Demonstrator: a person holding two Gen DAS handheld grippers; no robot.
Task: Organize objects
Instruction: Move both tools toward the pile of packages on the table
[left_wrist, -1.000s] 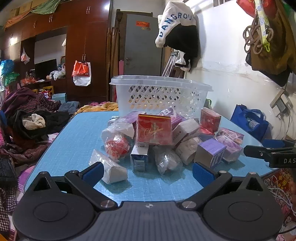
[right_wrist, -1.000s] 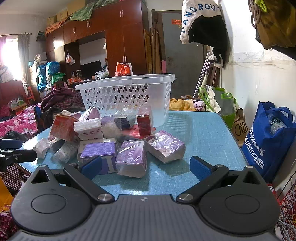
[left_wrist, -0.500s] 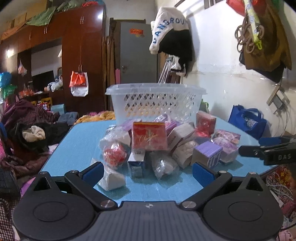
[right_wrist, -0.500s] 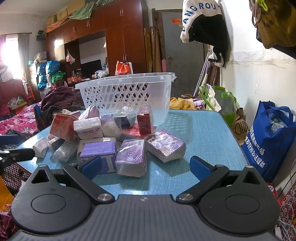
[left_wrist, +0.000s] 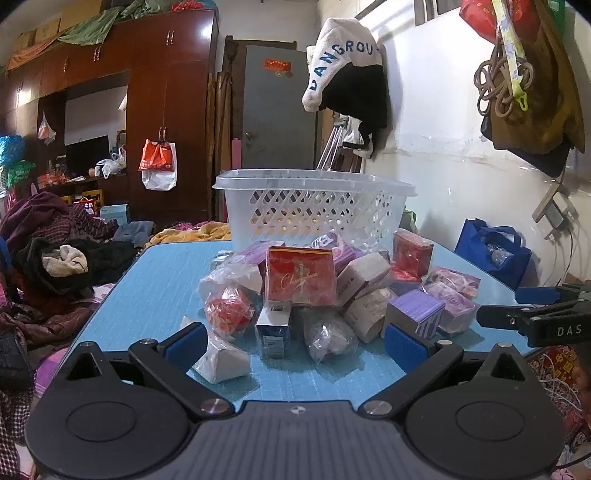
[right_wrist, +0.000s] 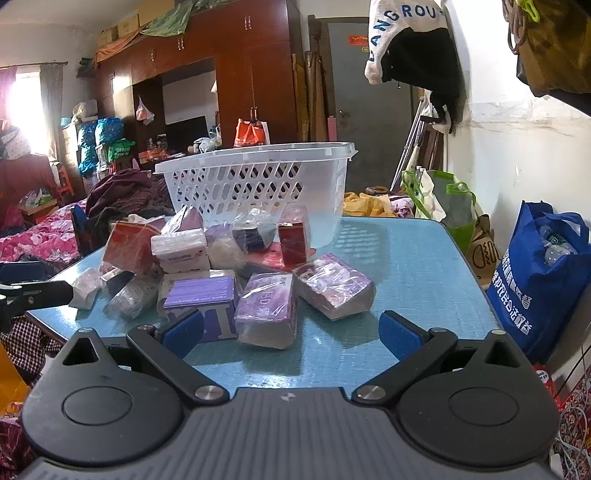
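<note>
While both hang before the boxes (left_wrist: 301, 275), left gripper (left_wrist: 293, 341) and right gripper (right_wrist: 291, 330) gape wide, empty.

setting: a lived-in home, a bedroom doubling as storage. evidence: tall dark wooden wardrobe (left_wrist: 162, 110) along the far wall, with cardboard boxes (right_wrist: 125, 26) and a green cloth stacked on top; grey door (left_wrist: 275, 110) with a red sticker; bed with a pink floral cover (right_wrist: 40, 240) near a bright curtained window (right_wrist: 22, 96); heaps of clothes (left_wrist: 55, 243) beside the blue worktop (left_wrist: 147, 295); hooded top (left_wrist: 343, 70) and a brown bag with rope (left_wrist: 524, 85) hung on the white wall; blue shopping bag (right_wrist: 543, 273) on the floor; orange plastic bag (left_wrist: 157, 162) hanging from a wardrobe handle; white laundry-type basket (left_wrist: 314, 203) and a pile of small household packets (left_wrist: 321, 291) on the worktop.
</note>
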